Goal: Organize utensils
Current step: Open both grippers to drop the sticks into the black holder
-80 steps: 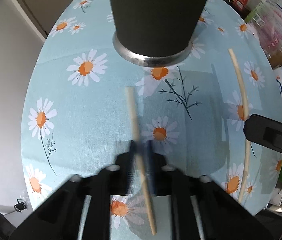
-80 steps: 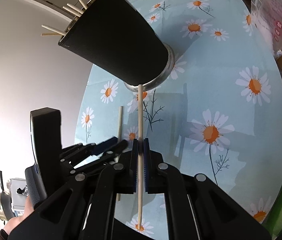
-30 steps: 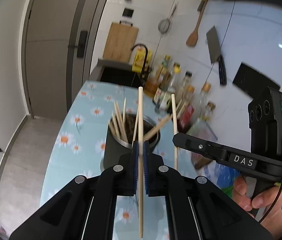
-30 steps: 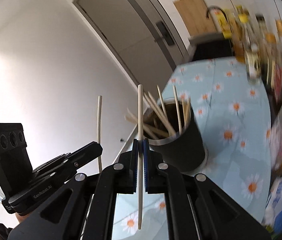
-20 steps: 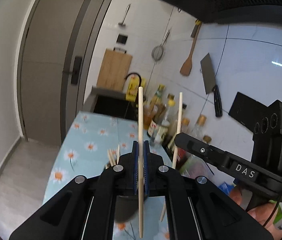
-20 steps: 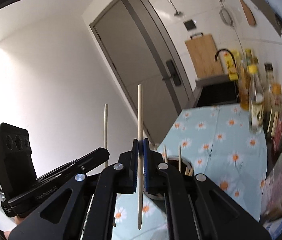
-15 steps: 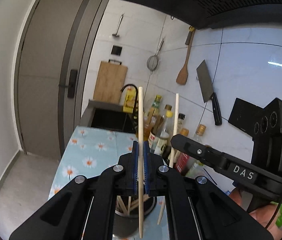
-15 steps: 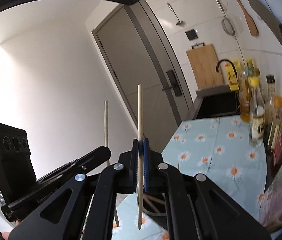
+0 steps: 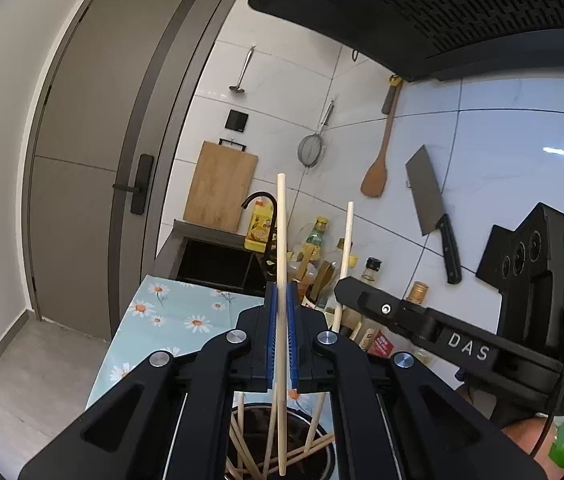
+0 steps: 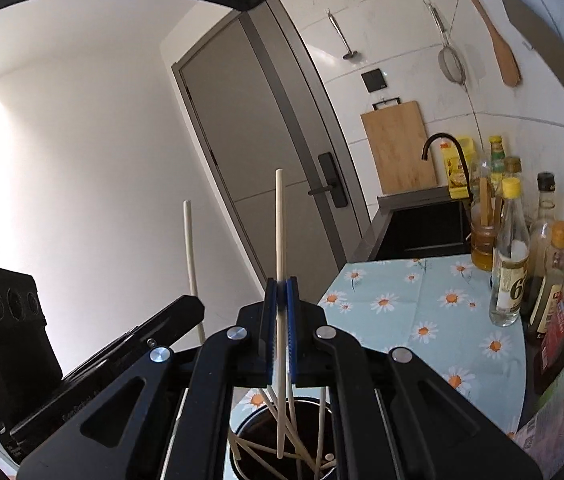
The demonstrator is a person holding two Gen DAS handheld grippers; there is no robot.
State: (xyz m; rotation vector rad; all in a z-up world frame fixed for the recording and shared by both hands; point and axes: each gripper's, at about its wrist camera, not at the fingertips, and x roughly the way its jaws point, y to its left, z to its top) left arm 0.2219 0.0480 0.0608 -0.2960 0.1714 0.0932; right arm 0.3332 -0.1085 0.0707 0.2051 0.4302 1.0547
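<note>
My left gripper (image 9: 281, 336) is shut on a pale wooden chopstick (image 9: 281, 240) held upright. Its lower tip hangs over the mouth of the black utensil holder (image 9: 322, 464), which has several chopsticks in it. My right gripper (image 10: 281, 328) is shut on a second chopstick (image 10: 279, 232), also upright, its lower tip above the same black holder (image 10: 250, 432). In the left wrist view the right gripper's body (image 9: 442, 340) sits to the right with its chopstick (image 9: 347, 240). In the right wrist view the left gripper's body (image 10: 94, 364) and its chopstick (image 10: 189, 248) are at the left.
A daisy-print tablecloth (image 10: 422, 312) covers the table. Several oil and sauce bottles (image 10: 510, 264) stand along its right side. A black sink (image 9: 218, 264) and tap lie beyond. A cutting board (image 9: 222, 188), a cleaver (image 9: 430, 204) and a spatula hang on the tiled wall. A grey door (image 9: 94, 160) is at the left.
Both grippers have risen and tilted up to face the wall. The holder has slipped from mid-frame to the bottom edge under both chopstick tips. Both grips are unchanged.
</note>
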